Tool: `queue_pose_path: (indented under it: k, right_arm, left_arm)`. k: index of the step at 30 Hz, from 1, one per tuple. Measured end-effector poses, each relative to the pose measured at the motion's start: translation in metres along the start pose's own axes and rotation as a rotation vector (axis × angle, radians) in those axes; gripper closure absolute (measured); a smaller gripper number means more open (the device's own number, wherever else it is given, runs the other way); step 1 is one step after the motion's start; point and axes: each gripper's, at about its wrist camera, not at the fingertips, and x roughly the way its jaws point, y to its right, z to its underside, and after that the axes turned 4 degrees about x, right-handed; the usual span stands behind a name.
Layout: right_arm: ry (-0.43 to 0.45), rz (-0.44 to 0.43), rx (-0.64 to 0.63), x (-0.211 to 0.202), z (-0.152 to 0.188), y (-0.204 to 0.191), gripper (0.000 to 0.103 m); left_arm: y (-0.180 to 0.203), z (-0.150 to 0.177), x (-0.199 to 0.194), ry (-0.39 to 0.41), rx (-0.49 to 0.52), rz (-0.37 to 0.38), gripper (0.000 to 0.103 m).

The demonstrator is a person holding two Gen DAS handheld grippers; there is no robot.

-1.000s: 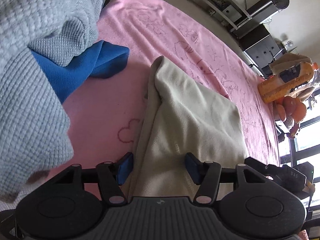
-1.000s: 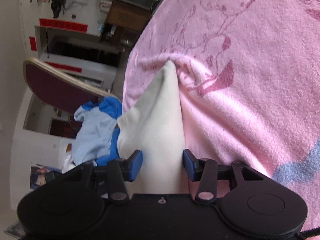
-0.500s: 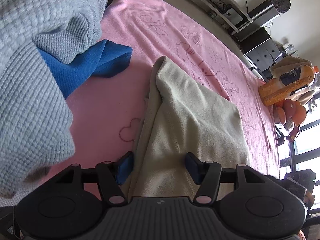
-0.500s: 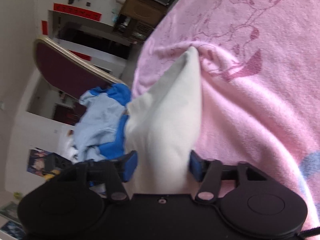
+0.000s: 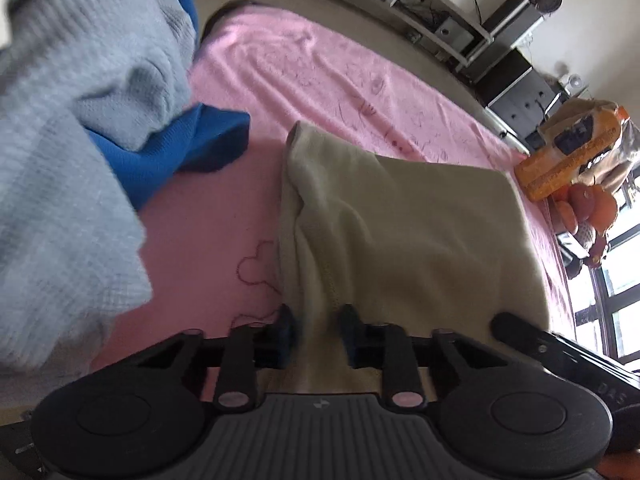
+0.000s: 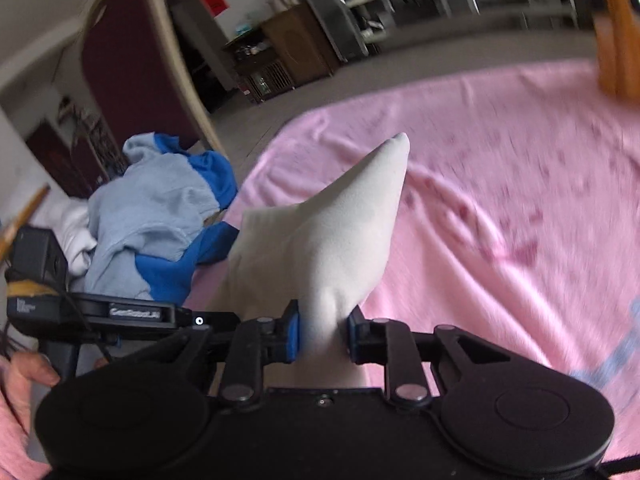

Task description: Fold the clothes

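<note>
On pink blanket (image 5: pixel 248 216), both tools closing, left tool (image 5: pixel 315 334) and right tool (image 6: pixel 322 330) pinching cream garment (image 5: pixel 400 236), chair (image 6: pixel 132 64) only in right view.

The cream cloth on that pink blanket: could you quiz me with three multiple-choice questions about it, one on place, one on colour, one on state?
1. Where does the grey and blue knit garment lie in the left wrist view?
A. left of the cream cloth
B. on top of it
C. under it

2. What colour is the printed fleece blanket?
A. green
B. pink
C. white

3. What is between the right gripper's fingers?
A. nothing
B. an orange bottle
C. the cream cloth

A: it sits apart, to the left.
B: pink all round the cloth.
C: closing pads pinch a bunched fold; the left gripper pinches another.
</note>
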Motion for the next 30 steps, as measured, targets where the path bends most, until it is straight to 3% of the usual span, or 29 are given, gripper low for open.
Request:
queue_pose_path:
  k: [5,10,12,14,17,22,26,28,30]
  right_arm:
    - [0.053,0.027,-0.048,-0.028,-0.012,-0.03,0.082]
    - [0.134,0.029,-0.069,-0.075,-0.024,-0.051,0.082]
    - [0.179,0.051,-0.072,-0.093,-0.029,-0.057,0.082]
    - [0.2,0.071,-0.067,-0.109,-0.036,-0.055,0.082]
    - [0.208,0.079,-0.03,-0.127,-0.047,-0.046,0.082]
    - [0.159,0.085,0.152,-0.138,-0.047,0.023,0.082]
    - [0.052,0.216,0.327,-0.113,-0.027,0.122,0.079]
    - [-0.025,0.267,0.465,-0.1,-0.008,0.169,0.073]
    - [-0.017,0.217,0.56,-0.097,0.013,0.199,0.07]
  left_arm:
    - [0.008,0.002,-0.038,0.109,-0.015,0.099,0.099]
    - [0.048,0.002,-0.073,0.195,0.053,0.154,0.098]
    - [0.063,0.005,-0.079,0.217,0.068,0.158,0.092]
    - [0.069,0.009,-0.08,0.222,0.051,0.169,0.073]
    - [0.068,0.016,-0.072,0.183,0.017,0.19,0.072]
    - [0.075,0.029,-0.047,0.085,0.029,0.189,0.067]
    - [0.092,0.034,-0.021,0.021,0.087,0.164,0.058]
    - [0.102,0.036,-0.008,-0.009,0.119,0.152,0.055]
    - [0.111,0.035,0.005,-0.026,0.136,0.148,0.051]
